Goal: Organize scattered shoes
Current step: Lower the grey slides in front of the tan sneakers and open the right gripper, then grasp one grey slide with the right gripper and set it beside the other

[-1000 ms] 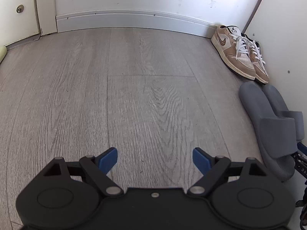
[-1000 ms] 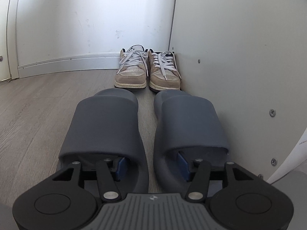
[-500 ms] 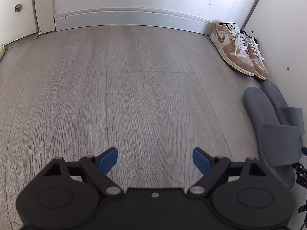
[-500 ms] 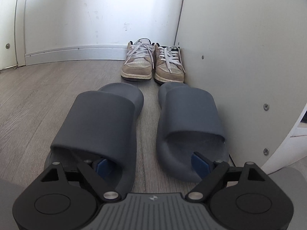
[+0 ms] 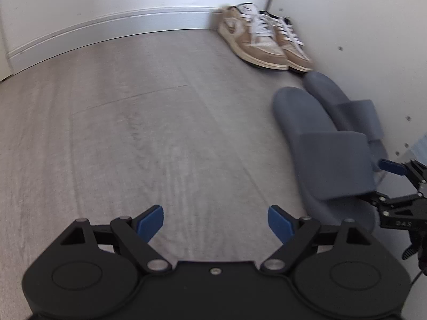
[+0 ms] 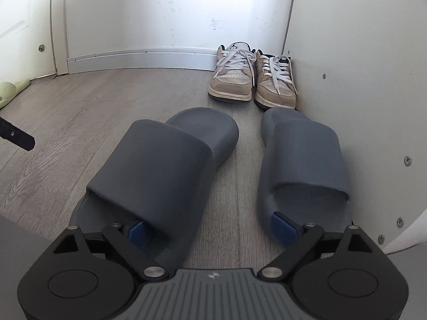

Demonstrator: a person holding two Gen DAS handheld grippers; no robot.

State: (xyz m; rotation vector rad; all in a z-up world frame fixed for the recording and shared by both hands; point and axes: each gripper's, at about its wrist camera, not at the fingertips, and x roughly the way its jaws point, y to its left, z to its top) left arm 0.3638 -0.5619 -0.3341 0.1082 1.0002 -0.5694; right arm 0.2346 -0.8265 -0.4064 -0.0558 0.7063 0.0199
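Two grey slides lie side by side on the wood floor, the left slide angled slightly and the right slide along the white panel. My right gripper sits at their heels, its jaws opening. One blue fingertip is tucked under the left strap and the other rests in the right slide's heel, with the slides' inner walls between them unpressed. Beyond them a tan sneaker pair stands in the corner. My left gripper hangs open over bare floor, left of the slides and sneakers.
A white cabinet panel runs close along the right of the shoes. A white baseboard closes the back. A pale green object lies at the far left by a door. Bare wood floor spreads left of the shoes.
My right gripper's jaws have spread from a pinch on the slides' inner walls to wide apart, and the slides now lie slightly separated. The left gripper has swung right, toward the shoes.
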